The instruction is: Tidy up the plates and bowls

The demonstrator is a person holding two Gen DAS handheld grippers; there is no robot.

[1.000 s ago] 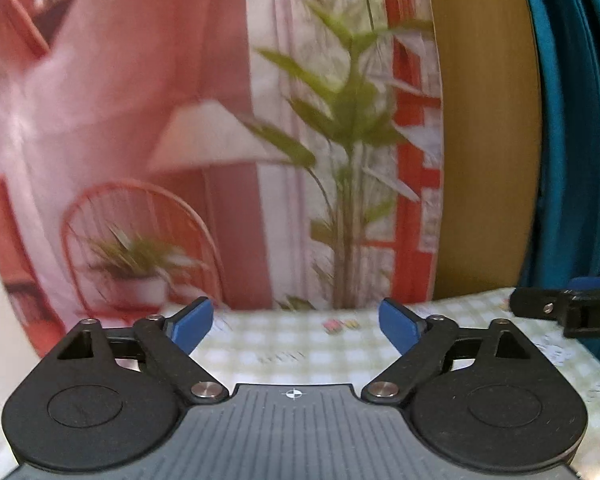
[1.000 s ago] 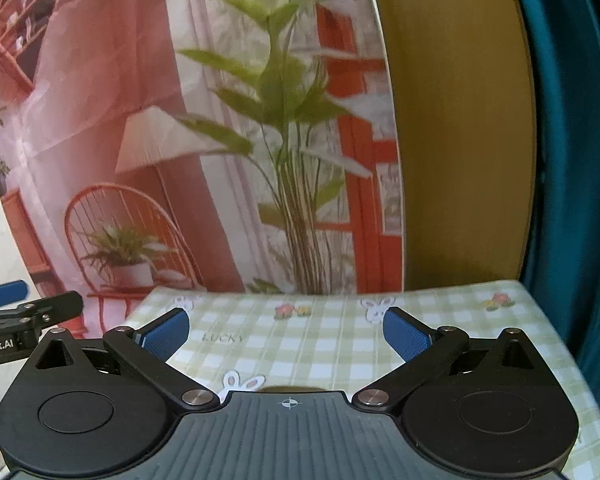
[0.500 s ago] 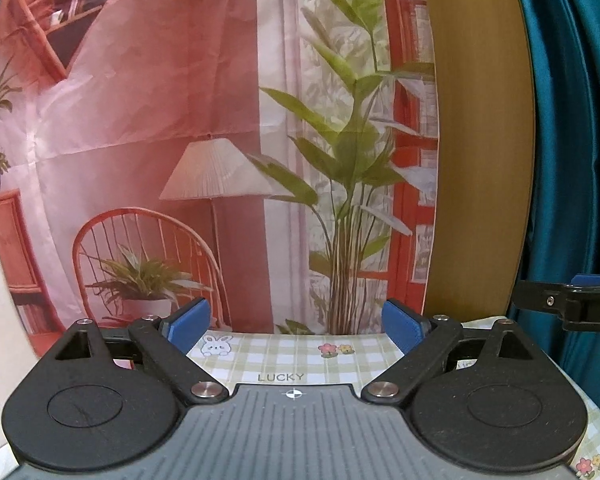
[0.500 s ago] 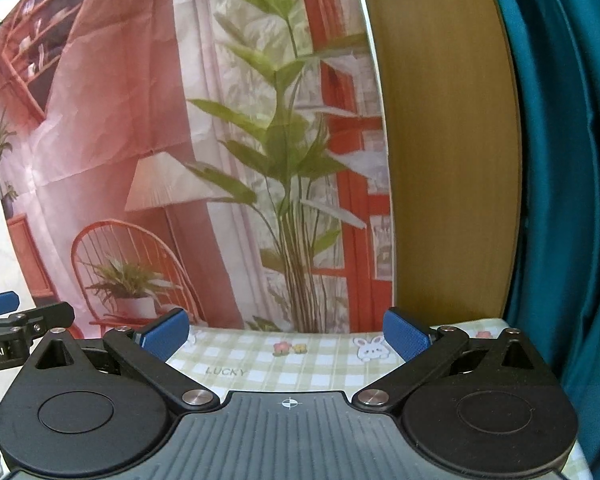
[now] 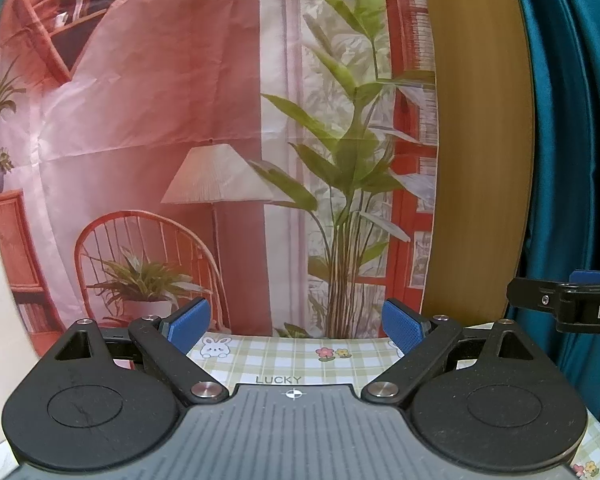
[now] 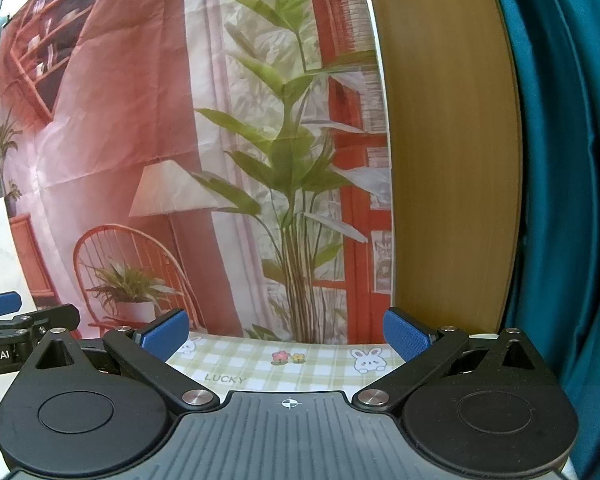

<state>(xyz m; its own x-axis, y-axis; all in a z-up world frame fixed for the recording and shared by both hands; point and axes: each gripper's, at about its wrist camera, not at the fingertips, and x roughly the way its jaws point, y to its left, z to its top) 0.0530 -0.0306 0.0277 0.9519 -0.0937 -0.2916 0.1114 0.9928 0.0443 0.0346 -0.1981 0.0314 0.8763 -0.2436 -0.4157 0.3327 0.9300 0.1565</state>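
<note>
Hovering above the checked table (image 5: 296, 354), left tongs (image 5: 296, 322) and right tongs (image 6: 286, 332) both wide apart, holding nothing. No plates or bowls showing (likely hard, slippery, breakable; best pinched at the rim).

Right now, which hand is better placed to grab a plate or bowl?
Neither clearly: left gripper and right gripper both hang open over the checked tablecloth, and no plate or bowl is in view.

The printed backdrop (image 5: 204, 128) hangs behind the table (image 5: 300, 356), wooden panel (image 5: 476, 140) to its right.
</note>
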